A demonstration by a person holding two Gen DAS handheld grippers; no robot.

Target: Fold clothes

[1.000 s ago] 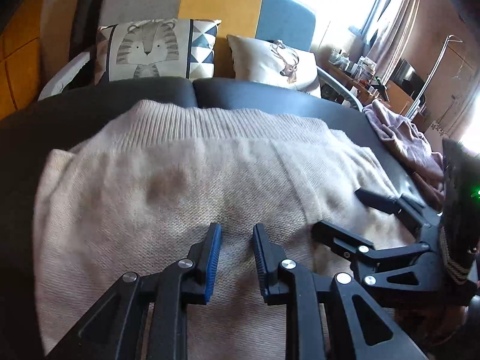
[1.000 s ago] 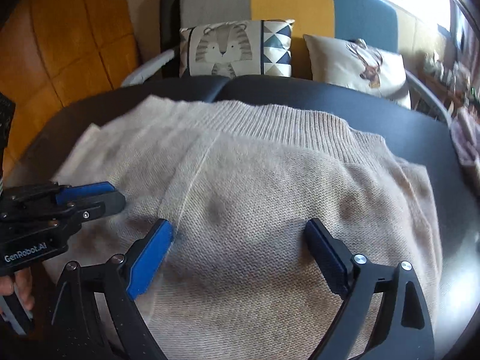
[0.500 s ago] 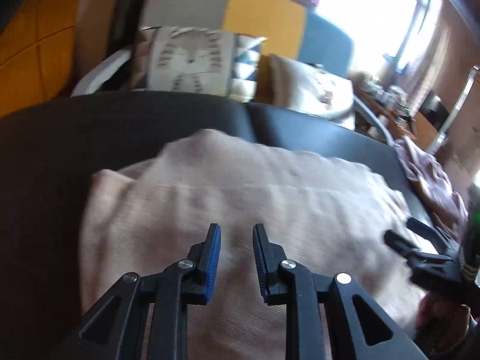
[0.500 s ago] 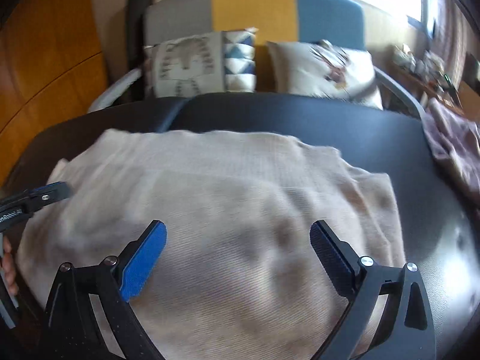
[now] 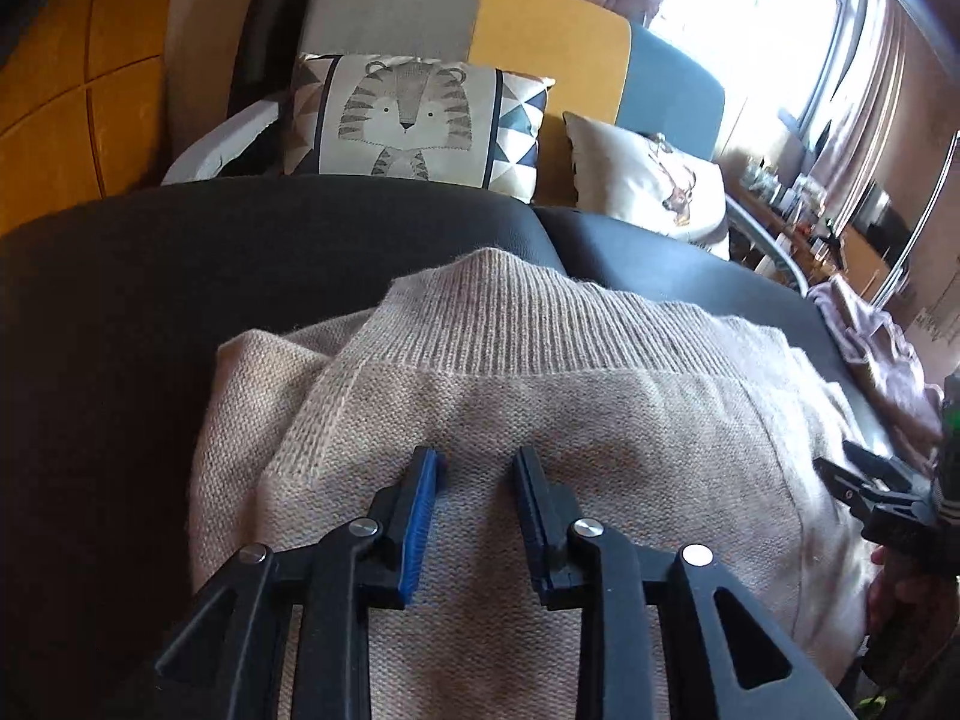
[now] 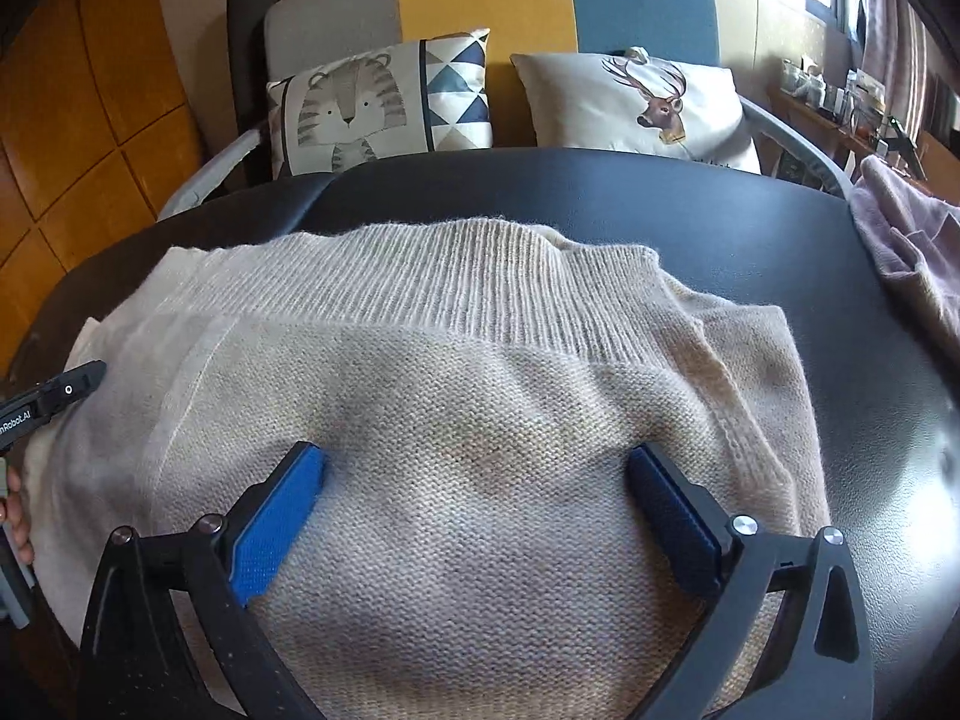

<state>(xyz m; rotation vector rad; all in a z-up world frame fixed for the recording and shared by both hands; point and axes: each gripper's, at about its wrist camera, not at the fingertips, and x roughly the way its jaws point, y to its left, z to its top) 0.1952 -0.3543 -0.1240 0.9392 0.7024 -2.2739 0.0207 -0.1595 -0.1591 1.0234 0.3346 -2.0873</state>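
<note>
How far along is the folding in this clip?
Done: the beige sweater lies in a compact stack on the dark table, ribbed hem on top. In hand: nothing; the left gripper and right gripper hover open over it. Left: the pink garment lies unfolded at the table's edge.

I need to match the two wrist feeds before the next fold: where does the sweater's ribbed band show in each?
Left wrist view: the ribbed band of the beige sweater runs across the centre, just beyond the left claw.
Right wrist view: the band arcs across the upper middle, beyond the wide-open right claw.
Shared landmark: the tiger cushion behind the black table.
</note>
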